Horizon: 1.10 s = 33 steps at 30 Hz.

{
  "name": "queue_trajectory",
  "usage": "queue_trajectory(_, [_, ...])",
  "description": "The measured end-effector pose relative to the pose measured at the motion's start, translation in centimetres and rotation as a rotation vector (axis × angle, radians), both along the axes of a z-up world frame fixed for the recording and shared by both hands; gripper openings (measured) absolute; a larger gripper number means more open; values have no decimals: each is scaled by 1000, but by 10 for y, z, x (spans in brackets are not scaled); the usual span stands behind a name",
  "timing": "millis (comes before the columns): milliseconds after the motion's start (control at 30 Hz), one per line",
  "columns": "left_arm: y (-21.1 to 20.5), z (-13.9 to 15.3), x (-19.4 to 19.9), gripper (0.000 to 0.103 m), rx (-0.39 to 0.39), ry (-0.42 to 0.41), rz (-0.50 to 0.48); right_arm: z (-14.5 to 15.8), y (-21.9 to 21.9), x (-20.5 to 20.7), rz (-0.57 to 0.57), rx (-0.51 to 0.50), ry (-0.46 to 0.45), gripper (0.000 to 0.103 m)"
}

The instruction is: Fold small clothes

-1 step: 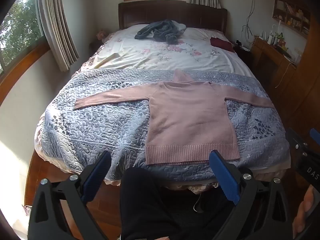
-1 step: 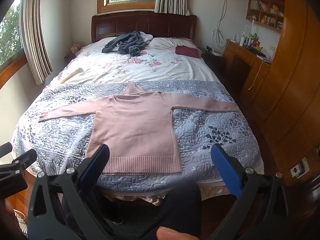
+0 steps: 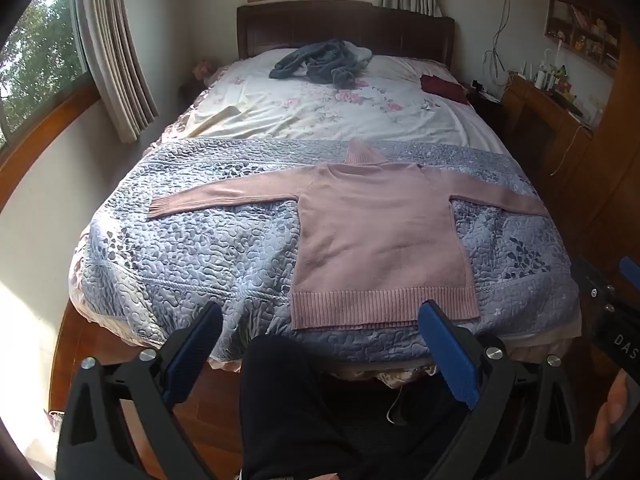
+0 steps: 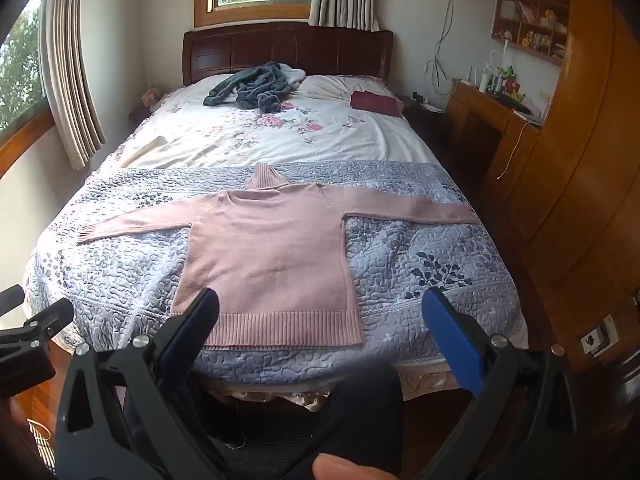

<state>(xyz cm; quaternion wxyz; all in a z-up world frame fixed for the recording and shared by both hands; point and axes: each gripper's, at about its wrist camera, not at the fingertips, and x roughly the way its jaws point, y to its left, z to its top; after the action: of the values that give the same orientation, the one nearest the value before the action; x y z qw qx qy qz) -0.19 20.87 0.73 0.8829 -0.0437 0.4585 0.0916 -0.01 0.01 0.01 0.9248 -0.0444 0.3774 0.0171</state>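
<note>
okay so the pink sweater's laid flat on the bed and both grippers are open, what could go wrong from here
The sweater hem lies near the foot edge of the quilt, so a tug might slide it off. The right sleeve reaches almost to the bed's side and may be an awkward reach. The open left gripper or right gripper might pinch quilt along with knit.

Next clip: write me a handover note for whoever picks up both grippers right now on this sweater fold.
Left gripper: open, empty, held short of the bed's foot.
Right gripper: open, empty, also short of the bed.
Pink knit turtleneck sweater: flat on the grey-blue quilted bedspread, both sleeves spread out, ribbed hem nearest you.
Done: sweater laid out.
Left: every fold; probably sleeves in first.
</note>
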Motion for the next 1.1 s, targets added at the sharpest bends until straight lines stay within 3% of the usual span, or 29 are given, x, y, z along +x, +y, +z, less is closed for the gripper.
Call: queue_trajectory(1100, [1,2,-5,99,1,-14,4,0,-4,-3,-1,3,-5,100])
